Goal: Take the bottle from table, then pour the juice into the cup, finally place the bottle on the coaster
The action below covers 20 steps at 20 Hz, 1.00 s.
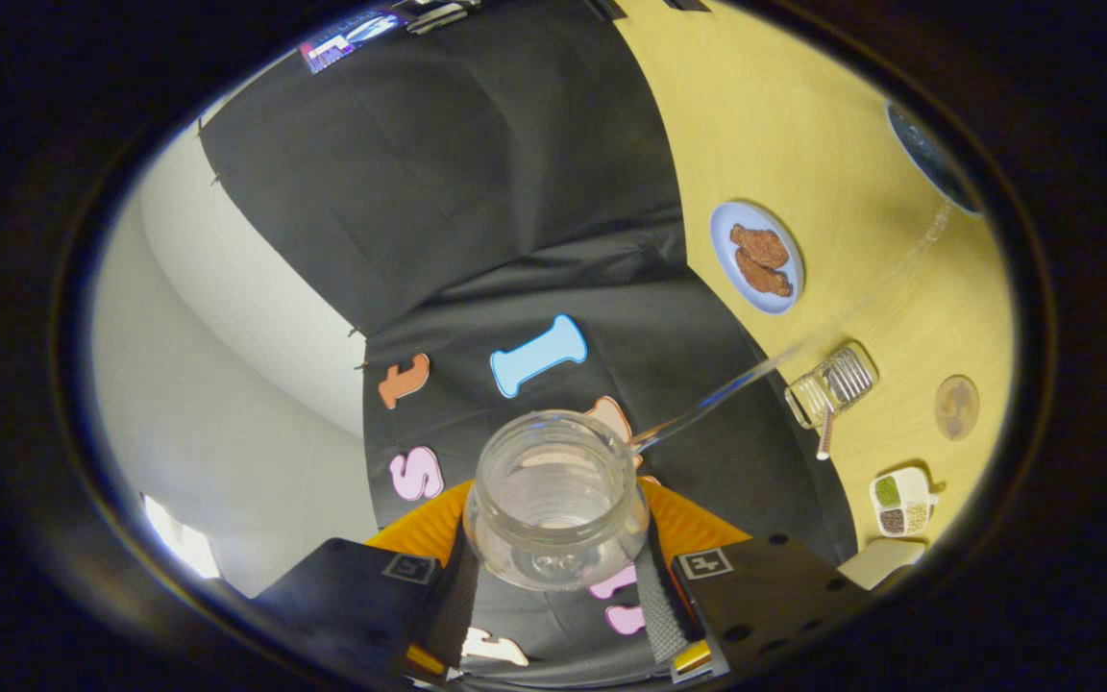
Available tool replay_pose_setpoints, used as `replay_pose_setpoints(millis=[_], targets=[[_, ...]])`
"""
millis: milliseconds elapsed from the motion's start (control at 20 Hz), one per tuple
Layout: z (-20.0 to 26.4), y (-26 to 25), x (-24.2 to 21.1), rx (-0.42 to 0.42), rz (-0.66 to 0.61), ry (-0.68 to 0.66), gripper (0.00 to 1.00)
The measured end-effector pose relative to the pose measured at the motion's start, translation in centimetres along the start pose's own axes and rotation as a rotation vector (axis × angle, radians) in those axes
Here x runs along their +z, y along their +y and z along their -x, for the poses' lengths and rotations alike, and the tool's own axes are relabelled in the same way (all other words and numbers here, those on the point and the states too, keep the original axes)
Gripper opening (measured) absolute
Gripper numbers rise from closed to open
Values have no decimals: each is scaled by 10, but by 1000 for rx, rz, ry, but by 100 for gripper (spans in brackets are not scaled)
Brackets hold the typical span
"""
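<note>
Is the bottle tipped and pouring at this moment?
Yes, tipped: the bottle, clamped in the tool, sends a clear stream from its open mouth toward the glass cup on the table.

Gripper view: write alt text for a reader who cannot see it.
The gripper is shut on a clear bottle, tipped so a thin stream runs from its mouth to a ribbed glass cup on the yellow table. Near the cup lie a round coaster, a blue plate of fried pieces and a small divided dish.
</note>
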State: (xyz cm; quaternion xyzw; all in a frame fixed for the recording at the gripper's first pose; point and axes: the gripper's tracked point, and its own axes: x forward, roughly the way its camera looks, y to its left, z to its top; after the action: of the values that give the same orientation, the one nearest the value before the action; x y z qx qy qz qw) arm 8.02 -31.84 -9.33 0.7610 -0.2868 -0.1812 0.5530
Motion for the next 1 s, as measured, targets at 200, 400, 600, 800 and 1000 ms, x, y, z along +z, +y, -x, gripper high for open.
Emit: replay_pose_setpoints(millis=[200,400,600,800,1000], targets=[[1,3,1,4,0,-2,75],[5,6,1,8,26,0,75],[8,-12,-2,-61,184,35,75],[19,-39,-14,-170,470,128,75],[23,-51,-33,-233,758,231,75]])
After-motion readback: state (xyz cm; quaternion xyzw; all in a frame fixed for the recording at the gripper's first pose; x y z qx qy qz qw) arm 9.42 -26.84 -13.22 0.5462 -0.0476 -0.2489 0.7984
